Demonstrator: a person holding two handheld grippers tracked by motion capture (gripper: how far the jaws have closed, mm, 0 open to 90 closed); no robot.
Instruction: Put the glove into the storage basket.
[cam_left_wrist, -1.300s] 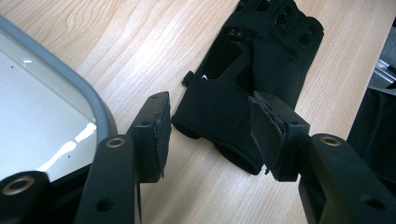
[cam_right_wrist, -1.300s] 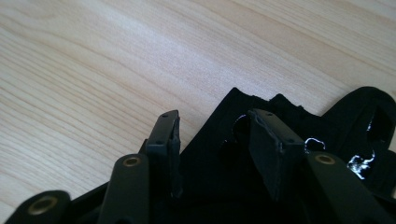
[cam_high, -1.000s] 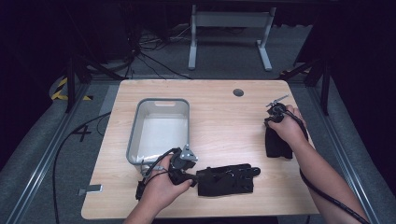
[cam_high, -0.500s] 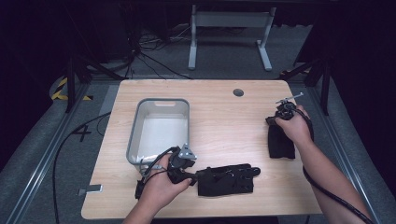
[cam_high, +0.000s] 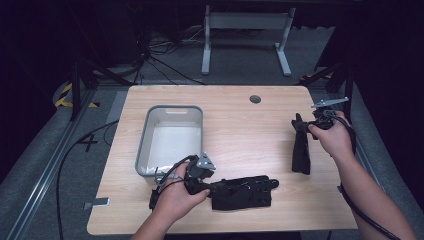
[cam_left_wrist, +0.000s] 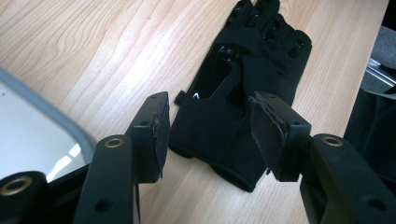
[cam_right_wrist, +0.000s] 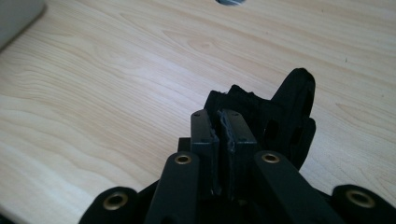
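Note:
Two black gloves are on the wooden table (cam_high: 240, 125). One glove (cam_high: 245, 192) lies flat near the front edge; in the left gripper view this glove (cam_left_wrist: 247, 79) points away, its cuff between the jaws. My left gripper (cam_high: 217, 189) (cam_left_wrist: 212, 128) is open around the cuff, pads apart from the fabric. The second glove (cam_high: 301, 150) hangs at the right, its lower end still at the table. My right gripper (cam_high: 306, 125) (cam_right_wrist: 223, 121) has just been closing and is shut on the top edge of that glove (cam_right_wrist: 285, 116).
A grey plastic bin (cam_high: 145, 145) stands left of centre, and its rim (cam_left_wrist: 46, 102) is just left of my left gripper. A round cable hole (cam_high: 255, 99) sits at the table's far side. Bare wood lies between the bin and the right glove.
My right hand has risen and shifted to the right, pulling the right glove up from flat into a hanging strip. The left hand and its glove have stayed put.

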